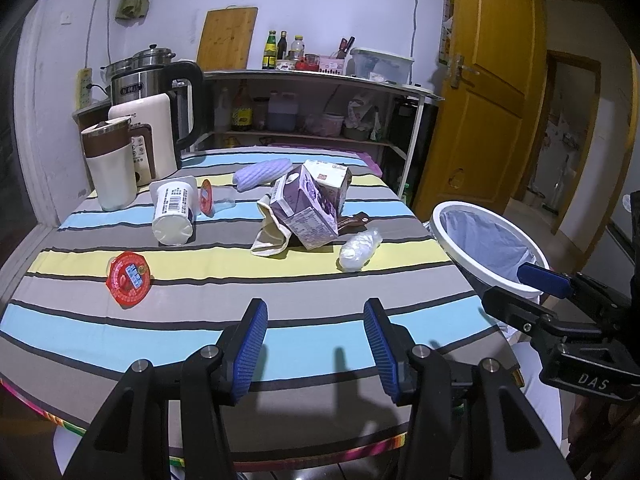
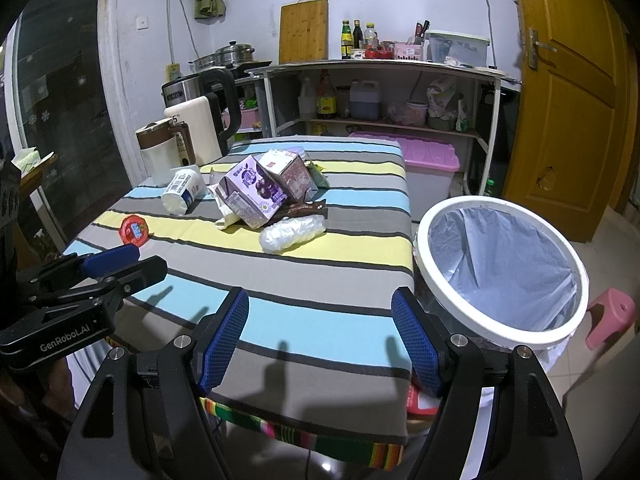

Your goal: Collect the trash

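Left hand-held gripper (image 1: 316, 344): released, empty, over desk's near edge.
Right hand-held gripper (image 2: 320, 340): released, empty, at near right corner.
Bin (image 2: 448, 216): lined, just off desk's right edge.
Plastic wad (image 2: 290, 234): mid-desk; probably light, soft, pinch its bulk.
Purple carton (image 2: 252, 192): likely light, crushable; grip flat sides.
Kettle (image 1: 160, 84): far left corner, clear of reach.

Matt striped cloth (image 1: 320, 276) covers the bench; on it lie a printed paper carton (image 1: 306, 210), a crinkled clear plastic bag (image 1: 360, 250) and a glossy red lid (image 1: 129, 278). The kettle (image 1: 132, 86) is shiny metal, the board (image 1: 228, 38) bare wood, and the tongs' pads (image 1: 253, 350) ribbed blue rubber.
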Motion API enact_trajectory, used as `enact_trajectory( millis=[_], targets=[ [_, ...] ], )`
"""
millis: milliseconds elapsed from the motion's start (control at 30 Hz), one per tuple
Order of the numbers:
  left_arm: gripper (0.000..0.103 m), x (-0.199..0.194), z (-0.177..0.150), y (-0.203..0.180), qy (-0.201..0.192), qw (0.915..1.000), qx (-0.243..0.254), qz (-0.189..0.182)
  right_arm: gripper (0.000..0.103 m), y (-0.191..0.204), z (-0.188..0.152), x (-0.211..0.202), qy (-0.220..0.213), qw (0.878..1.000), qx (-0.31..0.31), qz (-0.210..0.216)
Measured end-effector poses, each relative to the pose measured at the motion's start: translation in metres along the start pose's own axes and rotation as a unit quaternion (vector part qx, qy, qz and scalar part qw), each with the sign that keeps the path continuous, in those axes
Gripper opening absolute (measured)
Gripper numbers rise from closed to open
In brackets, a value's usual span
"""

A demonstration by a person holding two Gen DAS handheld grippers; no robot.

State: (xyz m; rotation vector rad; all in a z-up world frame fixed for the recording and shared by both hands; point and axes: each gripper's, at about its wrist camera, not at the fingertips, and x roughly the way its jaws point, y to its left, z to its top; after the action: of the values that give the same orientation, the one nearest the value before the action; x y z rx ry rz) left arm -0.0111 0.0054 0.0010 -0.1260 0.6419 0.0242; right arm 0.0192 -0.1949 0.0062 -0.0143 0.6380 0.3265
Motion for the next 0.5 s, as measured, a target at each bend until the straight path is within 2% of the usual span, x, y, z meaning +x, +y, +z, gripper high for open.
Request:
enact_trajectory(
  millis=[300, 500],
  targets=[
    [0.050, 0.009, 0.003, 0.019, 0.003, 0.9997, -0.024, 0.006, 0.074, 0.004, 0.004, 0.015, 0.005, 1.000, 0.001, 0.015],
    [0.050, 0.016, 0.007, 0.039, 0.004, 0.9984, -0.033, 0.046, 0.074, 0.008, 0.011, 0.032, 0.015, 1.000, 0.001, 0.026]
  ],
)
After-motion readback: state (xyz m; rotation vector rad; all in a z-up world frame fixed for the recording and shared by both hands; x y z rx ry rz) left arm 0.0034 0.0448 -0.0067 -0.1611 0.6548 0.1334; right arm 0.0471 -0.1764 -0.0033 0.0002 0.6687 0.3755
